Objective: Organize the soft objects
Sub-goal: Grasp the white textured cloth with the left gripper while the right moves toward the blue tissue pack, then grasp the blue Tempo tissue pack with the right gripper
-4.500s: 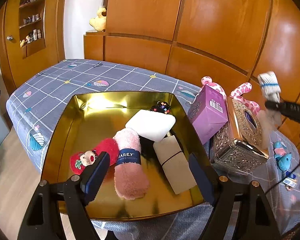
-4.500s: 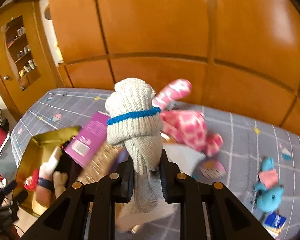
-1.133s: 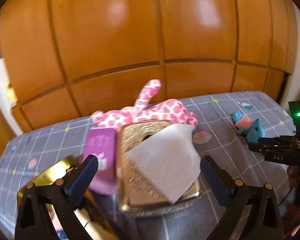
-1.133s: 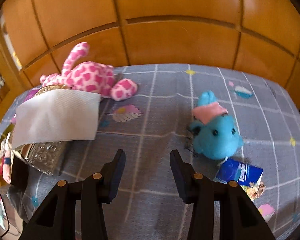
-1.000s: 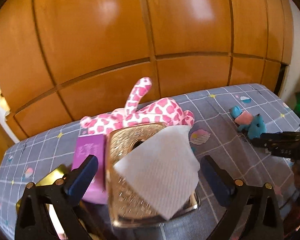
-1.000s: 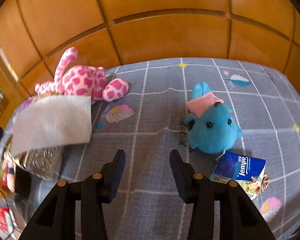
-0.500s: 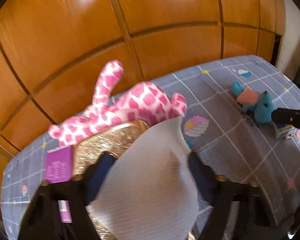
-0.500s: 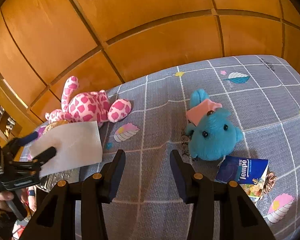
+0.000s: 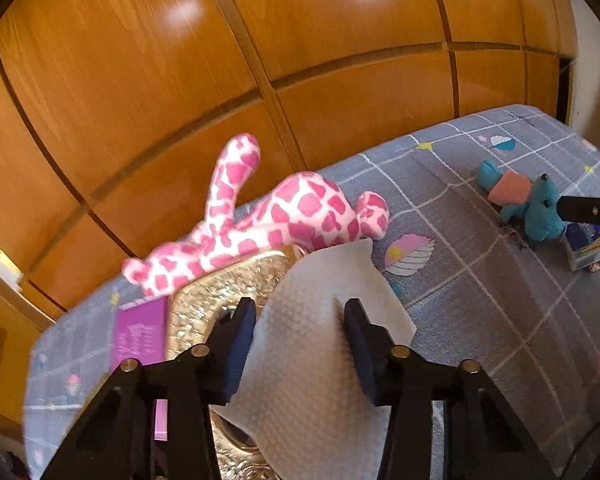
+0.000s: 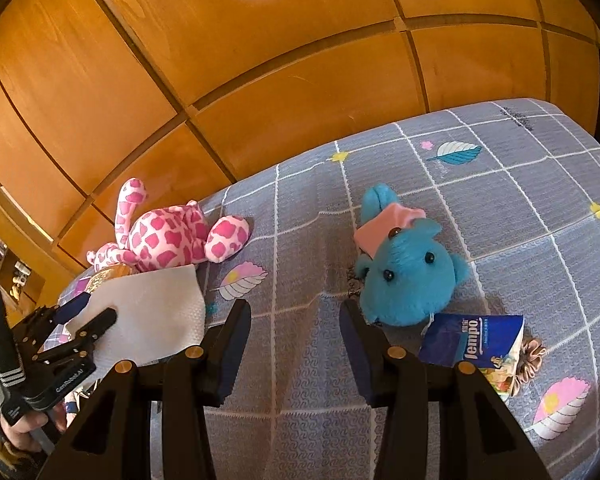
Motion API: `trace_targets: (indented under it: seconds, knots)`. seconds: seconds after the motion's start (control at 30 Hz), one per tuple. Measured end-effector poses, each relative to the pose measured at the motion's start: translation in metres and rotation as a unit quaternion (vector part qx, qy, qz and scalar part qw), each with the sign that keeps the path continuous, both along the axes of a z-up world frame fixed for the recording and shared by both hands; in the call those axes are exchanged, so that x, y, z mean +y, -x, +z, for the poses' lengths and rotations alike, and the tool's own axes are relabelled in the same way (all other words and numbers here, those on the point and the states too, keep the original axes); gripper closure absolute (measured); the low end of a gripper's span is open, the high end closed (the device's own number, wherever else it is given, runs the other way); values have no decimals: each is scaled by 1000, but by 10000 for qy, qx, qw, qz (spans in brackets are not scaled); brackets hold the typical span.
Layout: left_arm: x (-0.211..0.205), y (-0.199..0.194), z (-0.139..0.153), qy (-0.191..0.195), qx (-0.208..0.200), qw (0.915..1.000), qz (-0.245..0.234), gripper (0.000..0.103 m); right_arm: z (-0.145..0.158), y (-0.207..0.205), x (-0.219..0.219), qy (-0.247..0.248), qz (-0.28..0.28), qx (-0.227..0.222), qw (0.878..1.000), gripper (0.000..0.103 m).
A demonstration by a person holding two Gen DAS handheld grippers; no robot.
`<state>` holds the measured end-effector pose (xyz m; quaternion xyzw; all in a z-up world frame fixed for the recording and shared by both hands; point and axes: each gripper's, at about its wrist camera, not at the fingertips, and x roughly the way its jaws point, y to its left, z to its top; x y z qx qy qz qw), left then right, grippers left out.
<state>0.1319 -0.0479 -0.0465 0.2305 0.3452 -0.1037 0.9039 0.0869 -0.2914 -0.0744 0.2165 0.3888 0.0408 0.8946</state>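
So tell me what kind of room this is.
Probably a bedroom: a bed sheet with a grid and leaf print, glossy wooden wardrobe panels behind it, and a pink spotted plush and blue plush lying on top.

A pink-and-white spotted plush (image 9: 284,216), a blue plush (image 10: 408,276) with a pink patch and a white embossed tissue (image 9: 320,344) lie over a grey white-checked cloth (image 10: 520,184) before orange-brown wood panels (image 9: 220,60).
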Motion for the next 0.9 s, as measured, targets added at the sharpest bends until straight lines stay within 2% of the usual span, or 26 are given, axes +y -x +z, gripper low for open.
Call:
trace_targets:
  seconds: [0.03, 0.13, 0.2, 0.3, 0.4, 0.57, 0.7, 0.8, 0.9]
  knots:
    - [-2, 1, -1, 12, 60, 9999, -128, 95, 0, 0, 0, 7, -14, -3, 10000, 57]
    - [-3, 10, 4, 324, 110, 9992, -208, 96, 0, 0, 0, 10, -27, -1, 10000, 57]
    - [2, 18, 12, 836, 172, 9961, -231, 97, 1, 0, 0, 36, -22, -29, 10000, 57]
    - [5, 30, 17, 1409, 351, 9887, -369, 97, 3, 1, 0, 45, -35, -70, 10000, 57]
    - [4, 41, 15, 1634, 498, 9843, -436, 97, 4, 3, -4, -3, -133, -95, 9999, 57]
    - [-7, 62, 9, 1651, 620, 9829, -524, 97, 2, 5, -17, -100, -459, -23, 9989, 57]
    - [-9, 70, 3, 1725, 745, 9808, -532, 97, 0, 13, -42, -380, -920, 78, 9950, 57]
    - [-8, 74, 0, 1803, 787, 9790, -531, 97, 0, 21, -68, -612, -1310, 243, 9892, 57]
    - [-7, 76, -2, 1867, 826, 9774, -548, 97, 3, 26, -89, -523, -1482, 513, 9862, 57]
